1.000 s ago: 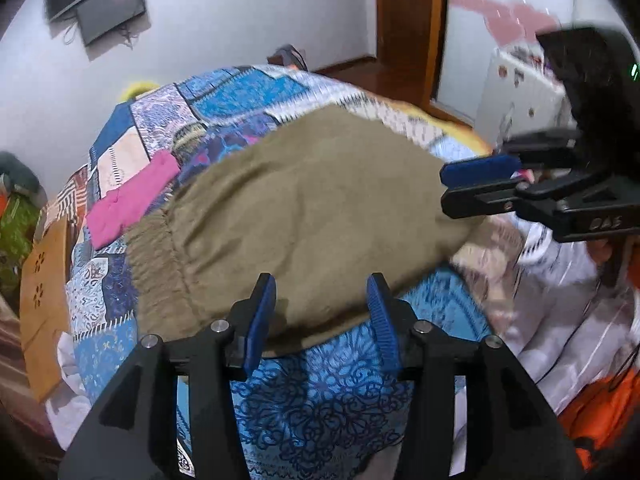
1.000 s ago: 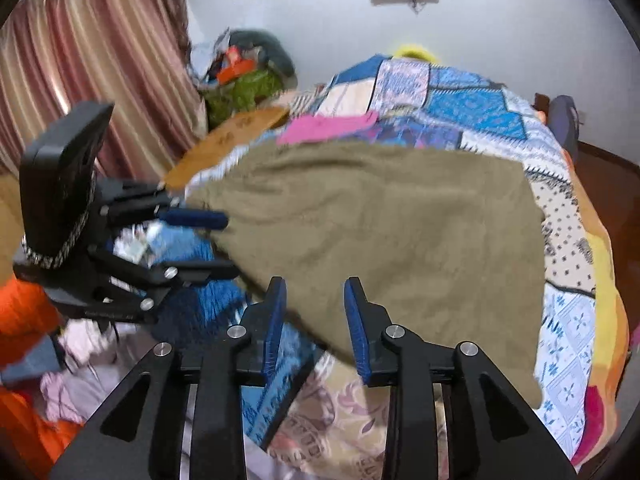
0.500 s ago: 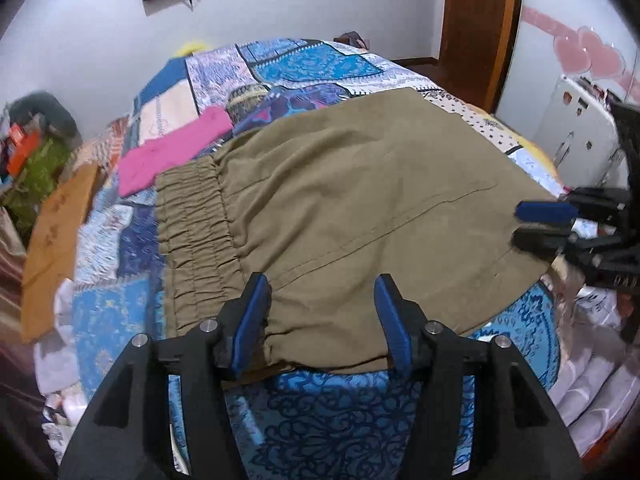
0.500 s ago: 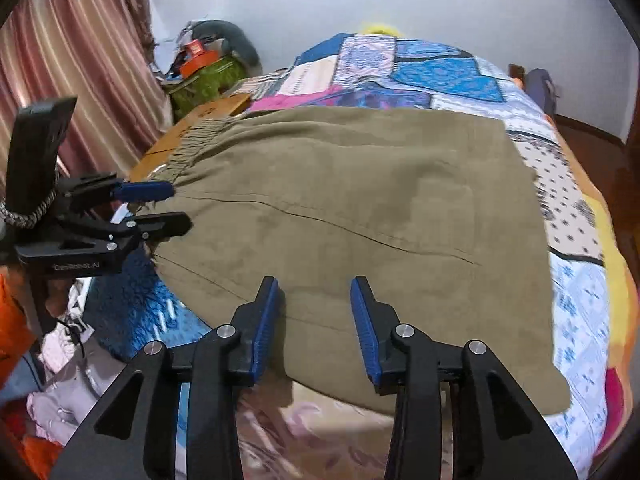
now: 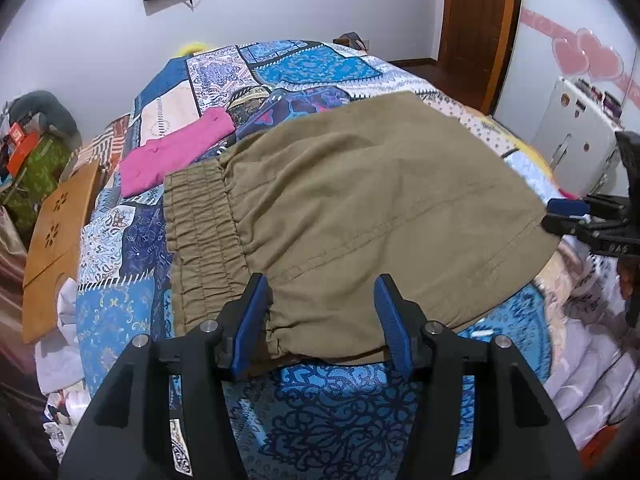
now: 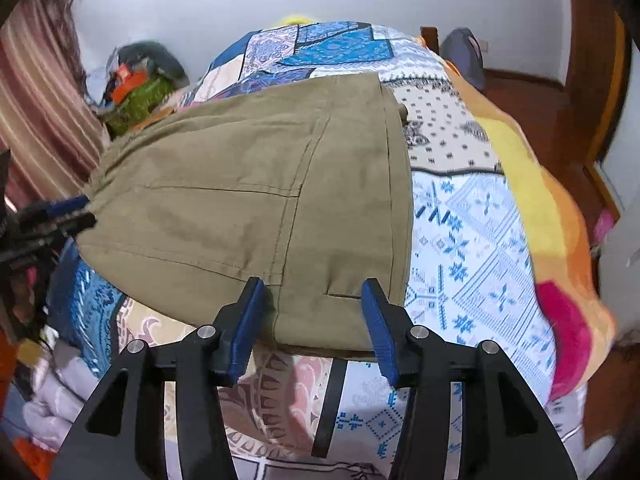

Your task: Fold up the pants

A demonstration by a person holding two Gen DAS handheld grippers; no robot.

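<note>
Pants (image 5: 352, 216) in olive-khaki are lying flat across the patchwork quilt (image 5: 320, 64), elastic waistband (image 5: 204, 240) toward our left and the near edge reaching the bed's front. We are holding the left gripper (image 5: 322, 320) with its fingers spread wide over the waistband corner, gripping nothing. We are keeping the right gripper (image 6: 312, 316) equally wide at the hem end, also empty-handed. A pink garment (image 5: 176, 152) is lying on the quilt just beyond the waistband.

Olive-tan pants (image 5: 352, 216), flat on bed; elastic waistband leftward
</note>
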